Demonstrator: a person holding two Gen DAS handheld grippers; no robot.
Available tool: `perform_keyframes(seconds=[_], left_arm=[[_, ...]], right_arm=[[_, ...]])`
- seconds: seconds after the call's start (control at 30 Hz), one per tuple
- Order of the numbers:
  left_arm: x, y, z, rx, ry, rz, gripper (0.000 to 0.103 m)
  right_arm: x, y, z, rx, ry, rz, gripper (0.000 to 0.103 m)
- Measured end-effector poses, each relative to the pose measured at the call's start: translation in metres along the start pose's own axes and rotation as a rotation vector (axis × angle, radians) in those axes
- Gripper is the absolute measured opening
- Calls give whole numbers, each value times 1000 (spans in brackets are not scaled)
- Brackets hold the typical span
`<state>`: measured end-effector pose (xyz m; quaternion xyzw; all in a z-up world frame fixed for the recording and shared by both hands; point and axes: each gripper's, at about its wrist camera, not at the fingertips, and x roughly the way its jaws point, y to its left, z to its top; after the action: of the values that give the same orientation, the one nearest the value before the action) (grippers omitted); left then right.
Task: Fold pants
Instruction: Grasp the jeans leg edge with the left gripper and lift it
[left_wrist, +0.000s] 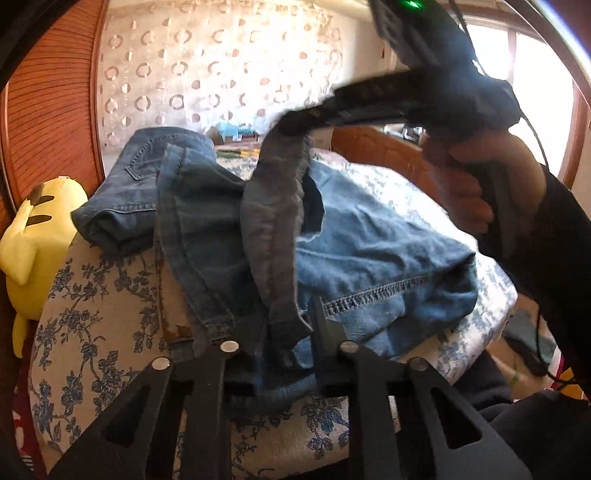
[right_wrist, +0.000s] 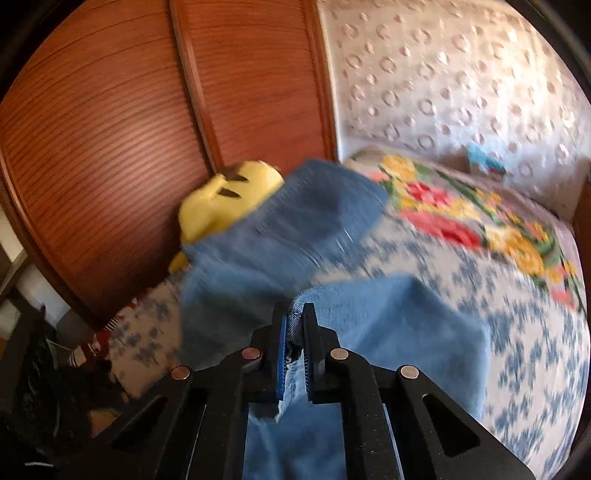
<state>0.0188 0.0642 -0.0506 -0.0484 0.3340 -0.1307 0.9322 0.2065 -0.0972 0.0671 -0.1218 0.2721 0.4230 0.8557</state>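
While both tools (left_wrist: 284, 325) (right_wrist: 294, 347) pinch them, jeans (left_wrist: 369, 251) lie crumpled — long axis unclear

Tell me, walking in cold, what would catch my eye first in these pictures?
Most likely the blue jeans heaped on the floral bedspread, one edge pulled up by the right gripper and another edge pinched in the left gripper. Next, the bright yellow plush toy sitting against the wooden wardrobe doors beside the bed.
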Motion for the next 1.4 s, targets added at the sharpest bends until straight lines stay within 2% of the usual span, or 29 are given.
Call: perform_keyframes(seconds=[0.2, 0.37, 0.47, 0.5, 0.57, 0.67, 0.73, 0.83, 0.87, 0.9, 1.13, 1.23, 1.4], left_arm=[[-21, 9, -5, -41, -39, -5, 13], [-22, 25, -11, -68, -12, 20, 13], [-21, 28, -14, -71, -4, 21, 13], [-21, 28, -14, -70, -2, 20, 13], [-21, 29, -15, -71, 2, 19, 13], [-21, 29, -15, -73, 11, 23, 13], [-23, 27, -13, -66, 14, 36, 17], [-28, 26, -6, -53, 1, 67, 34], [-30, 26, -3, -48, -10, 74, 46], [-31, 27, -1, -45, -20, 77, 55], [-24, 23, 28, -18, -70, 64, 56], [-12, 18, 41, 9, -68, 58, 56], [23, 17, 53, 49, -1, 75, 43]], right_arm=[[18, 28, 23, -64, -3, 31, 7], [47, 32, 27, -56, 52, 21, 7], [47, 30, 30, -38, 51, 38, 18], [45, 31, 33, -37, 51, 35, 29], [36, 28, 34, -35, 30, 30, 41], [16, 19, 30, -23, -6, 21, 45], [-1, 9, 25, -10, -24, -2, 46], [-21, 3, 11, -5, -40, -29, 46], [-28, -2, 4, -3, -40, -49, 46], [-36, -4, -4, 0, -38, -66, 46], [-71, -27, -66, 58, -14, -154, 49], [-79, -35, -94, 84, 13, -193, 50], [-88, -41, -130, 121, 35, -252, 51]])
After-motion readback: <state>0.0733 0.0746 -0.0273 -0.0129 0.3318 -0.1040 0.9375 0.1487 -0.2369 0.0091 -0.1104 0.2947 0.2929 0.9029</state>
